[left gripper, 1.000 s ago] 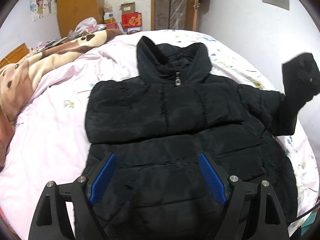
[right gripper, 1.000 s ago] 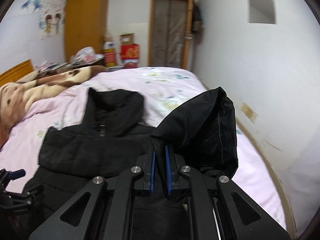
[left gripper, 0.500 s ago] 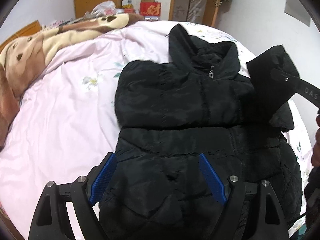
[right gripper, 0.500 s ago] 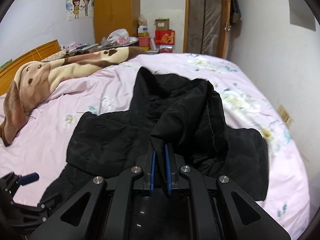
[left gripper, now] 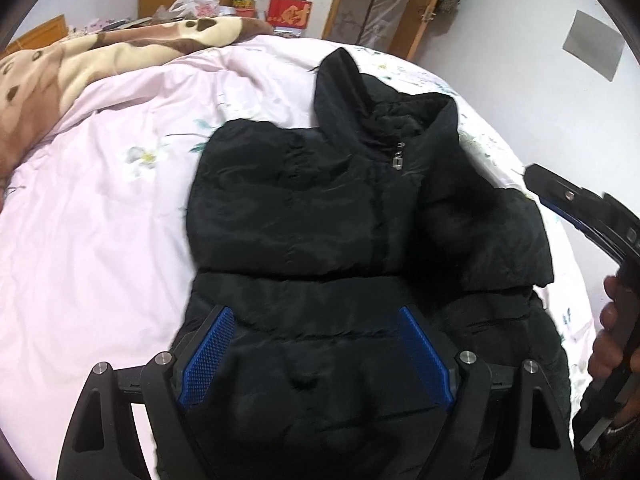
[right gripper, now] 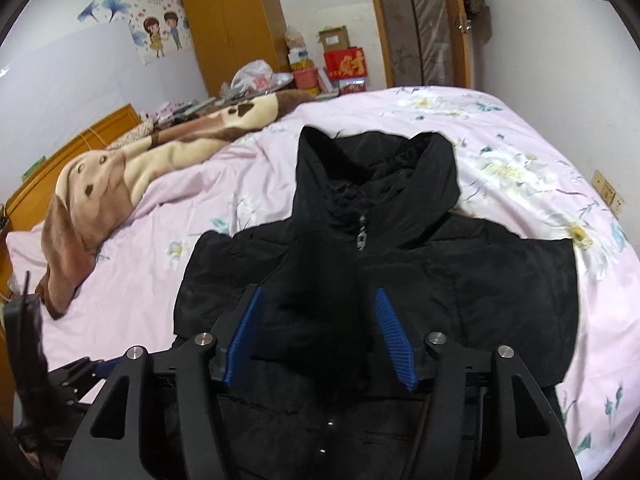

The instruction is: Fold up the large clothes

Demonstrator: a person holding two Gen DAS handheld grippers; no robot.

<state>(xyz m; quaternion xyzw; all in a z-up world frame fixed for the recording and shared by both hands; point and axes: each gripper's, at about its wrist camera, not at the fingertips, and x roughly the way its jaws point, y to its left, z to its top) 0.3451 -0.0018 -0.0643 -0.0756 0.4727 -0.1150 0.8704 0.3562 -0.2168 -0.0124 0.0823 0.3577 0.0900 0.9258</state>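
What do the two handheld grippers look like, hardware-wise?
Both match: the left gripper and right gripper have matte black angular linkage arms with triangular cutouts and round silver pivot bolts. The jaws carry bright blue pads: diamond-knurled on the left pads, ribbed on the right pads. In the left wrist view, the right gripper's side shows a blue edge strip.

A pink floral sheet point(right gripper: 520, 152) covers the bed. A brown and cream blanket point(right gripper: 132, 176) lies bunched along its left side. Behind stand a wardrobe point(right gripper: 232, 28), a red box point(right gripper: 346, 64) and a door point(right gripper: 420, 20).
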